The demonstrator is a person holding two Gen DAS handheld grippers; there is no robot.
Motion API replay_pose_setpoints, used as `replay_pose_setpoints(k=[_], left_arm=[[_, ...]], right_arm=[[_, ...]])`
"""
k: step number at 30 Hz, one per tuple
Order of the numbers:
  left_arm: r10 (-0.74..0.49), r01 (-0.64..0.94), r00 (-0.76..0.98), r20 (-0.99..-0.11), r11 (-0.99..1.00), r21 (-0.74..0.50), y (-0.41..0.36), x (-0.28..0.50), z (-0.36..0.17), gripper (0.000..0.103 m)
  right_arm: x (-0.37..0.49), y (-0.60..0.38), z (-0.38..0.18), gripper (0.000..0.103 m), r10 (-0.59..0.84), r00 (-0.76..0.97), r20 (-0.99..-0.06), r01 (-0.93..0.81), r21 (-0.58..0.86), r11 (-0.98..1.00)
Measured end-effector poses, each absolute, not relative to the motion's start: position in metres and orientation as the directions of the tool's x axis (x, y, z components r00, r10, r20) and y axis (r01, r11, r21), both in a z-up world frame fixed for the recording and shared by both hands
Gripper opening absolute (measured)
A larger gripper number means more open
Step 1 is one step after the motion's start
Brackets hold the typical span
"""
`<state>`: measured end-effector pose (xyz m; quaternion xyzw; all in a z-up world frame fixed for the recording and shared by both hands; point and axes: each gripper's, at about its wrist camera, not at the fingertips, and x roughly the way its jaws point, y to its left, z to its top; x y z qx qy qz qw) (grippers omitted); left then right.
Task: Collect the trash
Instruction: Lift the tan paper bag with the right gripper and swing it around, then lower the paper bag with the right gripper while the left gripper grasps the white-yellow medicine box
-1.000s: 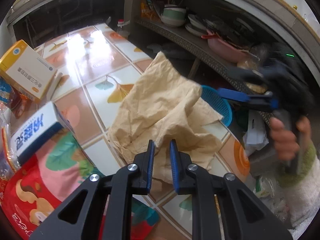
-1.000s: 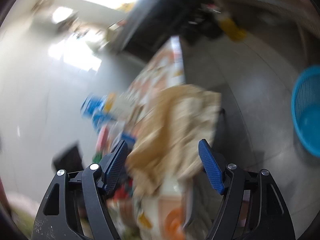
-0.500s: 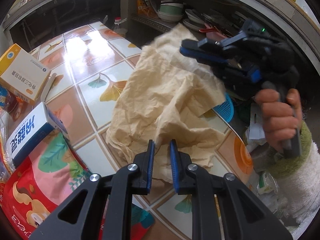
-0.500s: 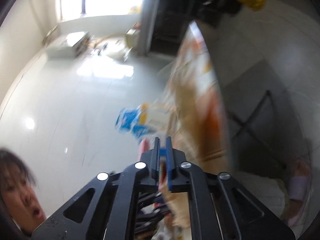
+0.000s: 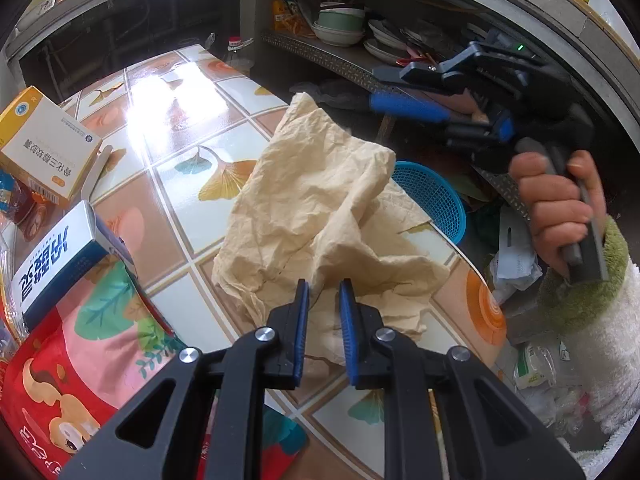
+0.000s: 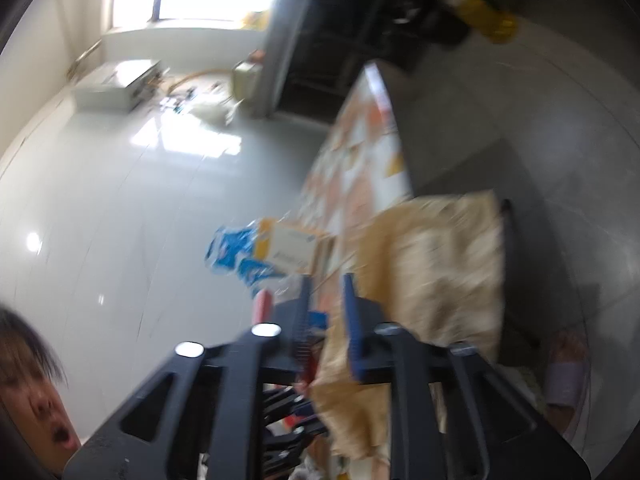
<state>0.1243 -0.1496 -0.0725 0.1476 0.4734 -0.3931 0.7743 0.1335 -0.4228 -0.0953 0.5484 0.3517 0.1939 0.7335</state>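
1. The right wrist view is smeared by motion, so the boxes and wrappers on the tabletop read only as blue, yellow and white blotches; the person's face sits cut off at the lower left edge.
2. The left gripper (image 5: 323, 300) hovers over the near edge of the crumpled paper (image 5: 320, 216), its fingers (image 5: 301, 312) narrowly parted with nothing pinched between them (the paper lies below).
3. The right gripper (image 5: 384, 88), held in a hand (image 5: 560, 208) with a fuzzy sleeve, is above the paper's far corner; its fingers are opening and, in the left wrist view, clear of the paper.
4. The paper lies loosely heaped on the tabletop (image 5: 180, 152), draping over its right edge.
5. The tabletop is tiled in orange and white with leaf prints and strong glare; boxes and a red bag crowd its left side.
6. A blue basket (image 5: 436, 200) stands on the floor beyond the edge, partly hidden by the paper; a shelf of bowls runs behind.
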Motion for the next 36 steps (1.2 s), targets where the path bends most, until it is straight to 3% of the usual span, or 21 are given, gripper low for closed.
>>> replay_pose_setpoints(k=[3, 4, 6, 9, 12, 15, 17, 21, 25, 27, 32, 36], left_arm=[[-0.473, 0.745, 0.238, -0.849, 0.650, -0.153, -0.149, 0.126, -0.073, 0.015], [-0.473, 0.745, 0.239, -0.848, 0.649, -0.153, -0.149, 0.127, -0.073, 0.015], [-0.473, 0.747, 0.241, -0.848, 0.648, -0.149, -0.148, 0.127, -0.073, 0.015], [-0.474, 0.750, 0.242, -0.847, 0.645, -0.146, -0.148, 0.127, -0.073, 0.015], [-0.473, 0.750, 0.243, -0.847, 0.645, -0.146, -0.148, 0.126, -0.073, 0.015], [-0.476, 0.750, 0.245, -0.845, 0.645, -0.146, -0.148, 0.126, -0.073, 0.015], [-0.478, 0.751, 0.248, -0.842, 0.645, -0.144, -0.148, 0.125, -0.073, 0.015], [-0.488, 0.748, 0.246, -0.837, 0.645, -0.156, -0.146, 0.125, -0.072, 0.015], [-0.492, 0.749, 0.248, -0.834, 0.644, -0.157, -0.145, 0.125, -0.072, 0.015], [-0.494, 0.749, 0.249, -0.833, 0.643, -0.158, -0.144, 0.125, -0.073, 0.015], [-0.501, 0.747, 0.247, -0.829, 0.644, -0.167, -0.142, 0.125, -0.074, 0.015], [-0.506, 0.746, 0.248, -0.826, 0.643, -0.170, -0.141, 0.124, -0.074, 0.015]], right_arm=[[0.133, -0.433, -0.117, 0.055, 0.621, 0.703, -0.348, 0.184, 0.932, 0.313], [0.133, -0.437, -0.127, 0.063, 0.603, 0.707, -0.369, 0.229, 0.927, 0.299], [0.138, -0.434, -0.149, 0.064, 0.606, 0.705, -0.367, 0.277, 0.930, 0.241], [0.147, -0.425, -0.188, 0.067, 0.685, 0.667, -0.293, 0.328, 0.941, 0.083], [0.150, -0.415, -0.195, 0.066, 0.739, 0.660, -0.135, 0.260, 0.964, -0.055], [0.158, -0.406, -0.175, 0.048, 0.761, 0.642, -0.091, 0.187, 0.982, -0.040], [0.161, -0.405, -0.164, 0.047, 0.760, 0.629, -0.167, 0.204, 0.978, 0.046], [0.154, -0.409, -0.163, 0.017, 0.741, 0.607, -0.289, 0.261, 0.952, 0.158], [0.148, -0.413, -0.166, 0.011, 0.722, 0.631, -0.285, 0.255, 0.954, 0.154], [0.146, -0.418, -0.157, 0.002, 0.696, 0.647, -0.312, 0.252, 0.949, 0.190], [0.133, -0.418, -0.112, 0.001, 0.647, 0.681, -0.343, 0.159, 0.932, 0.327], [0.138, -0.386, -0.082, 0.001, 0.731, 0.601, -0.323, 0.031, 0.923, 0.382]])
